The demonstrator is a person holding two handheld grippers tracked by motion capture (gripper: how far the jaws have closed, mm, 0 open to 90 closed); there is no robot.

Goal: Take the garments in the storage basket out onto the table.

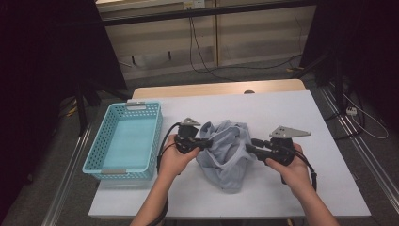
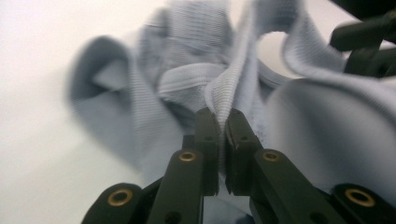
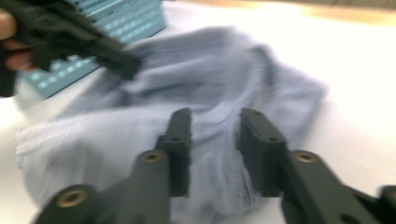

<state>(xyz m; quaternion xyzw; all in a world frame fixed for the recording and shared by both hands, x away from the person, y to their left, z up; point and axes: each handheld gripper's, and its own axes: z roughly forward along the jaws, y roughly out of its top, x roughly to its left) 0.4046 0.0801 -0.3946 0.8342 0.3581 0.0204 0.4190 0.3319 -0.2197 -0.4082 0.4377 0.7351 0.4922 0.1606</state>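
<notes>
Soft ribbed grey garment (image 1: 226, 153), light and limp on table (image 1: 324, 155); best gripped at hemmed edges. Left tongs (image 2: 223, 122) clamped on a ribbed fold; right tongs (image 3: 215, 133) apart over the cloth, pads clear.

The high view is evenly lit from above: the white tabletop (image 1: 291, 113) is bright, and the room along its left and right sides sinks into near black. Shadows are soft and short. The left gripper view is washed out at its left, with the cloth (image 2: 187, 79) smeared. The right gripper view is motion-blurred throughout, the basket (image 3: 126, 18) hazy.
</notes>
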